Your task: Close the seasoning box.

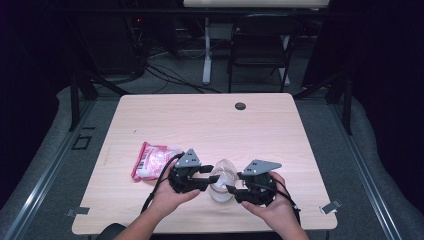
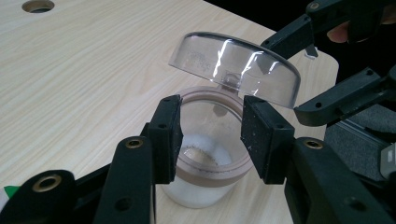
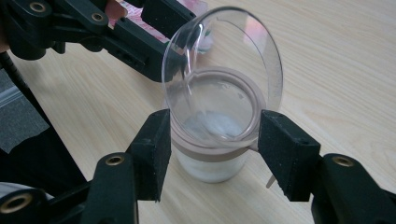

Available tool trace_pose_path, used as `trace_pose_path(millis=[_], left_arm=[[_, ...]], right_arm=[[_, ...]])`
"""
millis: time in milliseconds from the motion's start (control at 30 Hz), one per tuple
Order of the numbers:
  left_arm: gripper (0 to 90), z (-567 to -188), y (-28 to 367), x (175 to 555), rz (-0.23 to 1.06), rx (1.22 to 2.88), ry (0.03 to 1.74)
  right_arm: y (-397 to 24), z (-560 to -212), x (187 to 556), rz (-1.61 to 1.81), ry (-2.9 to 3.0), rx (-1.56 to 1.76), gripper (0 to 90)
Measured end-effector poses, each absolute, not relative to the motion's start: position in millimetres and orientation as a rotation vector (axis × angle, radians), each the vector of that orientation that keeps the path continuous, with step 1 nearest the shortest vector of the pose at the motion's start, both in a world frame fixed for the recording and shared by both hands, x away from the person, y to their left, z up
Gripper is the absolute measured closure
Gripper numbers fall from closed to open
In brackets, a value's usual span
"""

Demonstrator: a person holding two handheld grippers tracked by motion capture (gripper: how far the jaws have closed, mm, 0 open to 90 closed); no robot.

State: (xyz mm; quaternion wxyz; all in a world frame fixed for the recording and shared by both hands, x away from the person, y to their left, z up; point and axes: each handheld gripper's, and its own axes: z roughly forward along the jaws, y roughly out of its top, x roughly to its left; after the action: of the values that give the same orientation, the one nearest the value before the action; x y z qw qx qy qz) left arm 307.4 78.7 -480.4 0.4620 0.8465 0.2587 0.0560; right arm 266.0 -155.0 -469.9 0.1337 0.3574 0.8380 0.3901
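Left gripper [image 1: 214, 178] sits w/ its jaws parted either side of the jar [image 1: 221, 186], pads just off the tan rim on both sides, not pressing, as far as the left gripper view shows. Right gripper [image 1: 231, 189] is wide open too; in the right gripper view its pads [image 3: 150, 149] flank the jar body w/ a gap each side, nothing clamped. Both my hands come in from the near edge of the desk [image 1: 200, 120], grippers facing each other w/ the jar between them.

Jar stands upright on the desk, near the front edge, roughly centre. It's clear plastic w/ a tan collar at the mouth and some white stuff at the bottom. Its clear domed lid [image 2: 236, 67] is flipped up, tilted, hinged at the rim on the far side from my left gripper, so the mouth is open.

Pink packet [image 1: 152, 160] lies flat on the desk, just left of my left hand, apart from the jar. Small dark round hole [image 1: 240, 106] sits near the desk's far edge.
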Motion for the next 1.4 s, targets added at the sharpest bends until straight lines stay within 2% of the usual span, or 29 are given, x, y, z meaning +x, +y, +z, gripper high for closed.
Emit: trace_pose_path(millis=[667,1100,1400], left_arm=[[56.6,-494.3,77.8,313.9,0.162,2.107,0.678],[59.2,-505.0,75.4,318.0,0.161,2.135,0.706],[64.4,-507.0,74.2,318.8,0.148,2.143,0.703]], right_arm=[[-156.2,-470.3,266.4,1.131,2.427,1.046,47.3],[-158.9,-469.4,266.3,1.145,2.427,1.055,50.3],[-164.4,-467.8,266.6,1.149,2.409,1.077,52.4]])
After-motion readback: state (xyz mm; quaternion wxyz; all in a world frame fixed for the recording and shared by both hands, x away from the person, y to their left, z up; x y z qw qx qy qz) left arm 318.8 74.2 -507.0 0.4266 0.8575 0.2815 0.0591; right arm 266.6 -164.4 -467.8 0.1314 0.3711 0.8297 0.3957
